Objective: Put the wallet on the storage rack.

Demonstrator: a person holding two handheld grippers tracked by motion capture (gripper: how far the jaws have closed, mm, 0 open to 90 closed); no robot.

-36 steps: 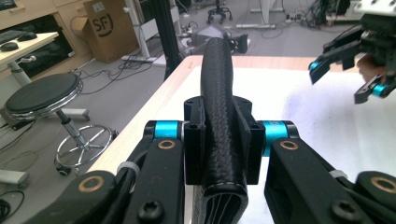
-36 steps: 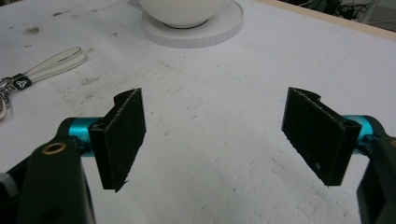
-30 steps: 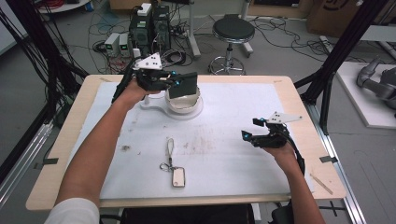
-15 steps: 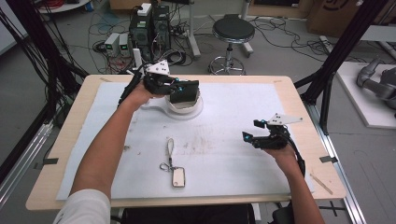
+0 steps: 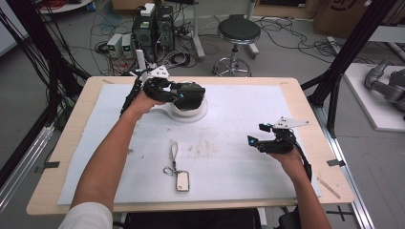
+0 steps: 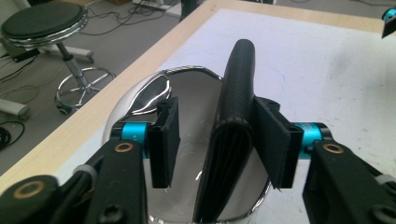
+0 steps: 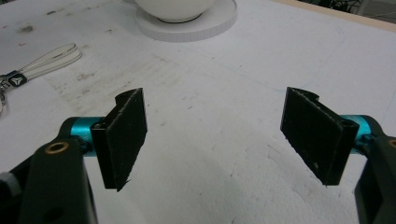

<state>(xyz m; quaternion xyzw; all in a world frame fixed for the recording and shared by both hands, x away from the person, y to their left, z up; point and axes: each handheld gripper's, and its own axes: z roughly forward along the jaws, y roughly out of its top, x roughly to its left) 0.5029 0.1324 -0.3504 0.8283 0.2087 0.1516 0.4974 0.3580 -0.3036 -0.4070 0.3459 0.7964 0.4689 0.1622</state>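
A black folded wallet (image 6: pixel 236 116) stands on edge inside a bowl (image 6: pixel 184 91) with a shiny inner wall, at the far left of the table. My left gripper (image 6: pixel 219 140) straddles it and its jaws have just been opening. The wallet leans on the right pad (image 6: pixel 275 140), and a gap separates it from the left pad (image 6: pixel 166 140). From above, the left gripper (image 5: pixel 188 98) hovers over the white bowl (image 5: pixel 193 110) with the wallet (image 5: pixel 195 93) in it. My right gripper (image 7: pixel 219 135) is open over the white mat with nothing between its pads, at the table's right (image 5: pixel 253 141).
A key ring with a pale strap and a fob (image 5: pixel 175 168) lies on the white mat (image 5: pixel 239 119) near the front middle. The bowl stands on a round white base (image 7: pixel 205 25). A stool (image 5: pixel 237 33) and cables are on the floor beyond the table.
My left hand has sunk toward the bowl with the wallet, and the wallet now stands in the bowl. The right hand has kept still.
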